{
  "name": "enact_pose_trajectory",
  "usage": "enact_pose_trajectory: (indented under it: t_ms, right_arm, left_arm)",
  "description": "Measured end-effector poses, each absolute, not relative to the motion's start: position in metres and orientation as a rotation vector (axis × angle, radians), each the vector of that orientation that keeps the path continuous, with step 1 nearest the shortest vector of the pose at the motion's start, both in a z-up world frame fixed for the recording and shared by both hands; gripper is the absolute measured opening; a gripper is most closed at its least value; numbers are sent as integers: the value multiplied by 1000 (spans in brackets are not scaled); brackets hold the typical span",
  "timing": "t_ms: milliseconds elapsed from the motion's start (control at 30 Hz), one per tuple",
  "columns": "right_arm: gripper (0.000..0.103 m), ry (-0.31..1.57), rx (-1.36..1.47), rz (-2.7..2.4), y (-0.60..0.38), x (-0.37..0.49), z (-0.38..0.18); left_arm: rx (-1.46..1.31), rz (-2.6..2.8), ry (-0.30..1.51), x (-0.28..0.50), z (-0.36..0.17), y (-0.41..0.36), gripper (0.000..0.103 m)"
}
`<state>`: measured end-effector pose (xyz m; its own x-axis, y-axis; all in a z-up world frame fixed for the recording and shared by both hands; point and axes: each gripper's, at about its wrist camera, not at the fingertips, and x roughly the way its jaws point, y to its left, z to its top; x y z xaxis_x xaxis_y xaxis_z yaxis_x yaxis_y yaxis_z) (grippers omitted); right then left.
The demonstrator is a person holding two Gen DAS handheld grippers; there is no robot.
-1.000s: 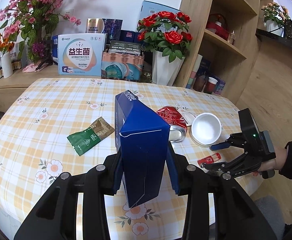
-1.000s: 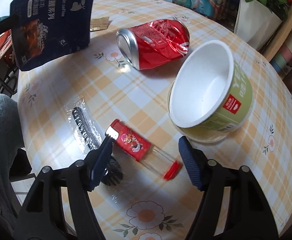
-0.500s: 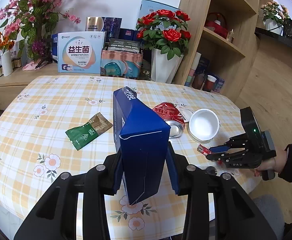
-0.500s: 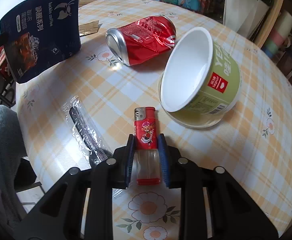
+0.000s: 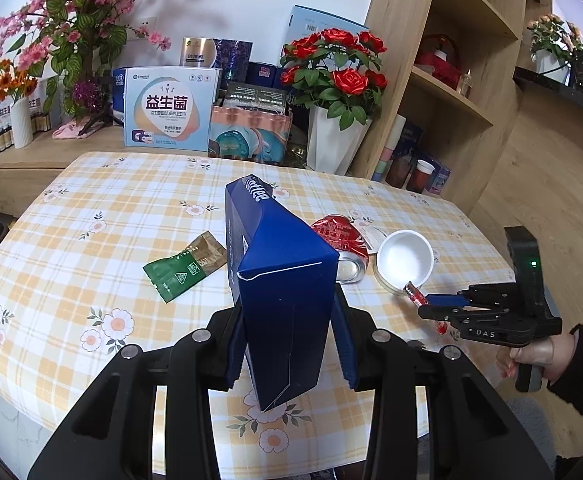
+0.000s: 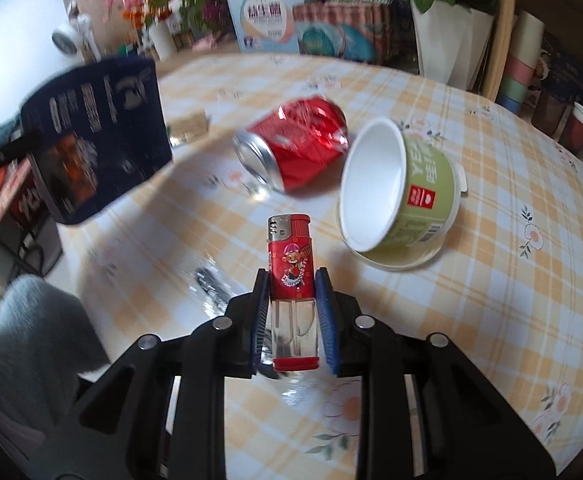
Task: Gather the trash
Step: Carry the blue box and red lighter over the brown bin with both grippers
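Trash sits half gathered: your right gripper has its jaws clamped on the lighter, clear of the tabletop, while your left gripper holds the blue box upright as a bin. Red can, green bowl and wrapped fork lie near; the edge below is close.

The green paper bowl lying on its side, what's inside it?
The green paper bowl shows only a bare white interior, nothing visible inside. It rests on a matching lid, which hides the checked tablecloth beneath.
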<state>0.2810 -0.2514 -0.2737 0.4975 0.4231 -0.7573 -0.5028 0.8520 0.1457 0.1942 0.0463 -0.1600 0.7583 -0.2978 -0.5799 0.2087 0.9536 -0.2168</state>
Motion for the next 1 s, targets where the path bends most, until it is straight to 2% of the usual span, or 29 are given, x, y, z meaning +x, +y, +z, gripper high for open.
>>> enact_pose_trajectory:
  t_ms: [433,1000]
  right_arm:
    - [27,732,118,561,-269,228,-221]
    - [27,574,161,503,-295,134,-161]
  left_arm:
    - [-94,-363,644,147,-128,31,37]
    - [-62,-521,753,56,-137,-8,37]
